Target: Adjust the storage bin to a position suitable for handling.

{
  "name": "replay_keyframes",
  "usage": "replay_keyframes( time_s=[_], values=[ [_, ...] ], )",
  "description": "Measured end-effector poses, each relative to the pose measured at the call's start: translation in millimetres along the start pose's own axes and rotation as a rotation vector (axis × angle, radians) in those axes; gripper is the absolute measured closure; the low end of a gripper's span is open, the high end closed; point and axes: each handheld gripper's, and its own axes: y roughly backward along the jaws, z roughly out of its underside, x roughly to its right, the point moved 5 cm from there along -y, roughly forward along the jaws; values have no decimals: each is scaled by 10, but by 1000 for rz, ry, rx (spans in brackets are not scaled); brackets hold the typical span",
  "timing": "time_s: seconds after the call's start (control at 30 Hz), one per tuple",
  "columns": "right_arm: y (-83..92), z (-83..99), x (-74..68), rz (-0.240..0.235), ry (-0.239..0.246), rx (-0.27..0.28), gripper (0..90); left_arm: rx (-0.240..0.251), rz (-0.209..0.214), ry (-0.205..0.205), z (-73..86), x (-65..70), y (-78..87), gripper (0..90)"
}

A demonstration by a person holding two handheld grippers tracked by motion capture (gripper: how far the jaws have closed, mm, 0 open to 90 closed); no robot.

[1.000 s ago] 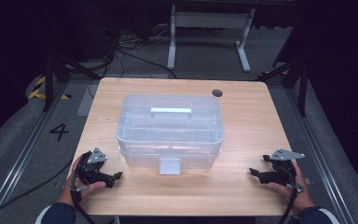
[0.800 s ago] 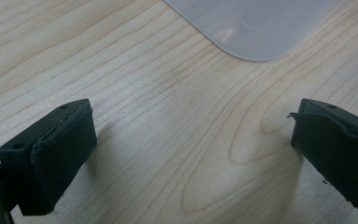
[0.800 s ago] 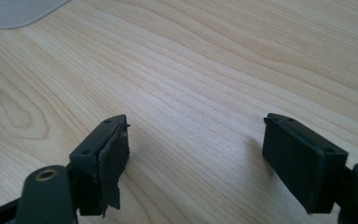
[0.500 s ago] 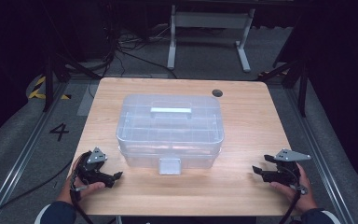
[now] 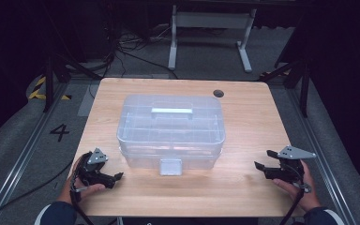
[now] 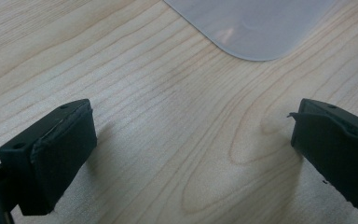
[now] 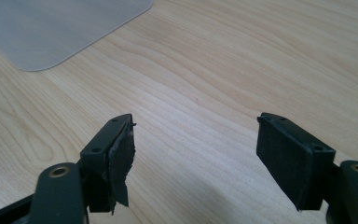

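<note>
One clear lidded plastic box (image 5: 171,129)

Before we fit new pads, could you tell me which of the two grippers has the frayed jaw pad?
The right gripper: one of its pads is torn and ragged along its edge, while the left gripper has smooth, intact pads.

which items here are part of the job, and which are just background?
In play:
- clear plastic storage box, lid on, latch at its near side
- left gripper, jaws open, nothing between them
- right gripper, jaws open, nothing between them

Just lying about:
- white stand beyond the table
- cables on the floor
- floor marking "4"
</note>
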Motion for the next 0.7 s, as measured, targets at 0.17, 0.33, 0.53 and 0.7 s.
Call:
replay_keyframes(
  time_s=[0.17, 0.33, 0.53, 0.7],
  values=[
    [13, -103, 1, 8, 20, 14, 286, 0, 0, 0, 0, 0, 0, 5],
    [29, -205, -4, 7, 28, 32, 296, 0, 0, 0, 0, 0, 0, 4],
    [45, -352, -2, 2, 44, 50, 305, 1, 0, 0, 0, 0, 0, 5],
    [56, -486, -11, 2, 61, 65, 311, 0, 0, 0, 0, 0, 0, 4]
  ],
)
